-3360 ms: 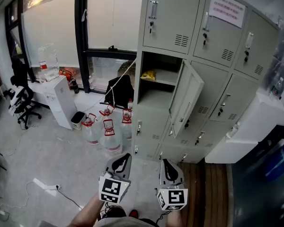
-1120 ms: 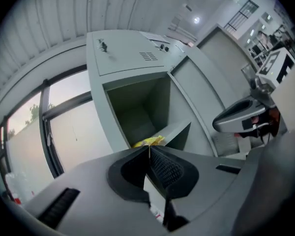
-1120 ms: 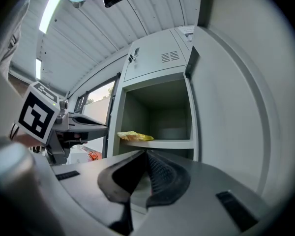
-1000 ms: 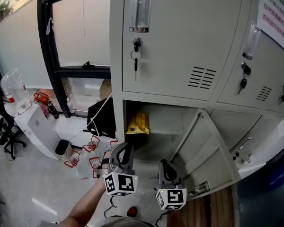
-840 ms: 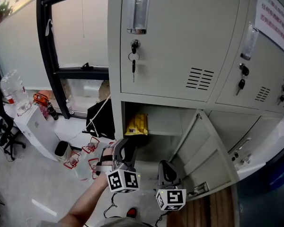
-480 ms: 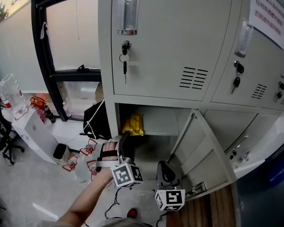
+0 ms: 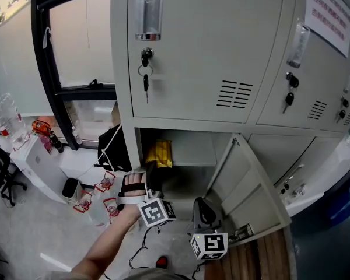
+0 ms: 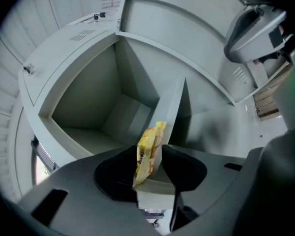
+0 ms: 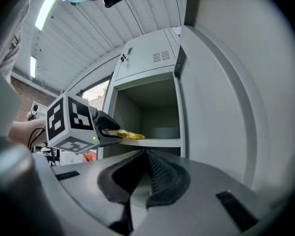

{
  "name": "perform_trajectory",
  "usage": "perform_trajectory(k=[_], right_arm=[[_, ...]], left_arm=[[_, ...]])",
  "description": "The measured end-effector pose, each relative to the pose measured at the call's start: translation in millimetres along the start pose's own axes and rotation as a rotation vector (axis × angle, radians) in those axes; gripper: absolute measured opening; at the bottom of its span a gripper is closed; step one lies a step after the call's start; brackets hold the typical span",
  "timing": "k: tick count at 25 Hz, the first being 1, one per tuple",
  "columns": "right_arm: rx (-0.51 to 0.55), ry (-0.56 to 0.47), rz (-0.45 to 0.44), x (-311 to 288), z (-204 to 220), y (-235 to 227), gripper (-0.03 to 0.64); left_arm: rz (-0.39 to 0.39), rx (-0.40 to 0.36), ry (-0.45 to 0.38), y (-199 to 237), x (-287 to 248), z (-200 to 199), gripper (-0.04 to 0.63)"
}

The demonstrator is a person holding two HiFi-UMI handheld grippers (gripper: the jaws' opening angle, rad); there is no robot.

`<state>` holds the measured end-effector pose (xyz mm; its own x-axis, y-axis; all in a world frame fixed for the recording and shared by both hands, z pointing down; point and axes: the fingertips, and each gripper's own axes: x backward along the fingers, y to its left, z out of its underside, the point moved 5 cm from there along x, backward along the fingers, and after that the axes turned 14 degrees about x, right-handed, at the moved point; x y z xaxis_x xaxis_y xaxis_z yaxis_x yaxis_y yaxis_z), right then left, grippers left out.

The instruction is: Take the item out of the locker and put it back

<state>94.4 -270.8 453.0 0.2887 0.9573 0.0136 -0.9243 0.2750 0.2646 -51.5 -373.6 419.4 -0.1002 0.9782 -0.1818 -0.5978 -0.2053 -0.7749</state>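
The left gripper (image 7: pixel 152 174) is reaching into the open locker (image 7: pixel 189 144), so the taking-out step is beginning. Its fingers, having just swung wide and begun narrowing, are straddling a thin, crinkled yellow snack packet (image 8: pixel 148 154) lying at the shelf's (image 7: pixel 192 163) front edge (not yet pinched). Next they need closing on it. The right gripper (image 7: pixel 202 205) is waiting below, fingers together

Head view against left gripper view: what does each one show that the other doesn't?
Head view only: the keys hanging in the closed door above, and the water jugs on the floor. Left gripper view only: the left gripper with its jaws apart, having just been closing, either side of the yellow packet without pressing it. Both: that packet on the shelf of the open locker.
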Motion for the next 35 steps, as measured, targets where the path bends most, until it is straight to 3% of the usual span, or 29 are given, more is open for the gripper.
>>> perform_trajectory(k=[4,10,22,27,32,35], right_arm=[[-0.002,0.003,0.008,0.2,0.8,-1.6,0.023],[-0.005,0.007,0.016,1.9,2.8,-3.6,0.023],[-0.004,0.011,0.030,5.9,3.6,-6.3,0.023],[-0.002,0.003,0.035,9.8,1.4,-7.2,0.023],[0.003,-0.004,0.035,16.4,-2.2,-8.2,0.023],[0.008,-0.006,0.031,21.1,-4.0,-8.2,0.023]], left_arm=[[-0.059,-0.027,0.000,1.2,-3.4,0.3,0.110],[-0.047,-0.022,0.012,0.5,-3.4,2.0,0.066],[-0.043,0.070,-0.004,3.5,-2.1,0.7,0.035],[-0.054,0.178,-0.054,14.3,8.9,-9.1,0.034],[0.019,0.412,-0.119,27.4,26.8,-18.2,0.032],[0.065,0.514,-0.166,31.7,40.3,-21.8,0.032]])
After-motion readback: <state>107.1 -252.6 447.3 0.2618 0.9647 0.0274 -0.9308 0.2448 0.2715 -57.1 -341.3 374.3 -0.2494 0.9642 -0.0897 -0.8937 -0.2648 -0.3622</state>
